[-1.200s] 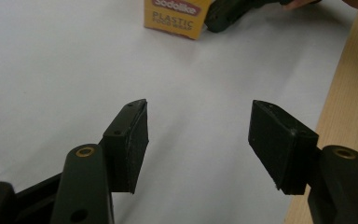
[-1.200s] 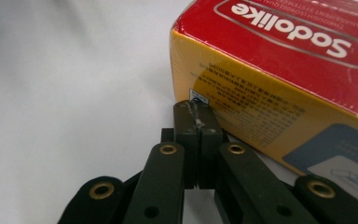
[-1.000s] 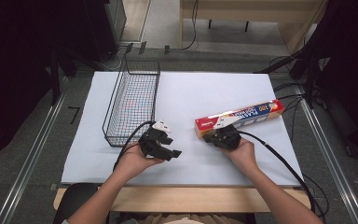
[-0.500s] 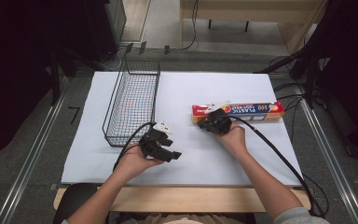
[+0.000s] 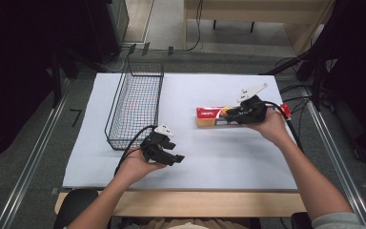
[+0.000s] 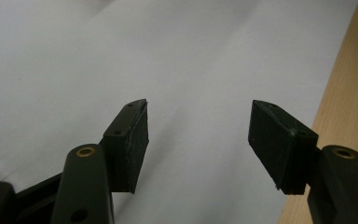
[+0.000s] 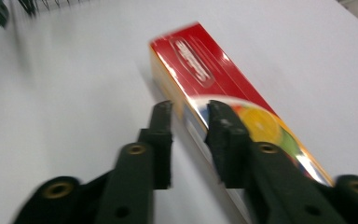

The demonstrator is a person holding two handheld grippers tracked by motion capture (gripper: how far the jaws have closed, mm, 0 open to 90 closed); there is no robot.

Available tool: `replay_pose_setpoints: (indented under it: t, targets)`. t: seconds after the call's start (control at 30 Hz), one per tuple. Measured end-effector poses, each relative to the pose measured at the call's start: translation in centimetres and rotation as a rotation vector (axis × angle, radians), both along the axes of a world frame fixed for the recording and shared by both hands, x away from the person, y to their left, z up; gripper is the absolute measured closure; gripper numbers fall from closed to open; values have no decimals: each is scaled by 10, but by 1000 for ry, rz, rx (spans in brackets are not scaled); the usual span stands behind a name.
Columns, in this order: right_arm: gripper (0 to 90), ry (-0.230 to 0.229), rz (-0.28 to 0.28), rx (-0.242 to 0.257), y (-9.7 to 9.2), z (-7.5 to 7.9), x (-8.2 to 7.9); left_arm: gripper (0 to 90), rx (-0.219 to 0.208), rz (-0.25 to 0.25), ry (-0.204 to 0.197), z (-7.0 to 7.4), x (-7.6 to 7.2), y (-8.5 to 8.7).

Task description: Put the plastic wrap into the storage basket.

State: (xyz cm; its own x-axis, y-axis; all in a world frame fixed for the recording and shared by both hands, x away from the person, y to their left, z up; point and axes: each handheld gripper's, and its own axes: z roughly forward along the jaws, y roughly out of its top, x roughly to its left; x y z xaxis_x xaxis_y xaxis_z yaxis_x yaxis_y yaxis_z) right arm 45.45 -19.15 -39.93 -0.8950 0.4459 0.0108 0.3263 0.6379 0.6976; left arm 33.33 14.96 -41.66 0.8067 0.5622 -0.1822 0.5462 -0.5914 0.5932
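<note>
Letting go, I'd say: right gripper (image 5: 238, 116) sits over the box (image 5: 212, 117), jaws just been opening, box's edge between them but pads look clear of it. Box lies flat on the table (image 5: 219, 162), right of the basket (image 5: 136, 107), well apart. Long axis runs left-right, red end toward basket. Left gripper (image 5: 174, 157) spread, holding nothing. Basketing, if intended, not done.

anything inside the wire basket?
The wire basket looks empty: through its mesh only the white table cover shows. Its far end is dim, so something small there could be missed.
</note>
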Motion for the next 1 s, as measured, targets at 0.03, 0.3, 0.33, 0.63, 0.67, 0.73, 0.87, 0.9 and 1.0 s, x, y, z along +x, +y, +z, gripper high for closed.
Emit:
replay_pose_setpoints:
  t: [0.03,0.3,0.33,0.63,0.67,0.73,0.87,0.9,1.0]
  targets:
    - [605,12,-4,-13,-7,0,4,383,-4,4,2,0,-1,1]
    - [412,33,-51,-10,-52,2,27,383,-4,21,0,-1,-7,7]
    - [398,36,-50,-32,-57,0,31,382,-3,21,2,-1,-8,8]
    - [280,46,-51,-61,-75,-19,51,381,0,43,10,-3,-14,14]
    - [273,53,-33,-65,-76,-21,53,382,5,41,9,-3,-14,14]
    - [256,46,-17,-85,-76,-26,54,381,4,45,13,-5,-13,15]
    - [174,77,1,-113,-71,-36,59,380,15,41,21,-6,-13,15]
    - [163,81,2,-121,-70,-38,60,380,12,40,24,-7,-13,15]
    - [130,94,1,-167,-62,-46,62,379,6,42,21,-6,-14,14]
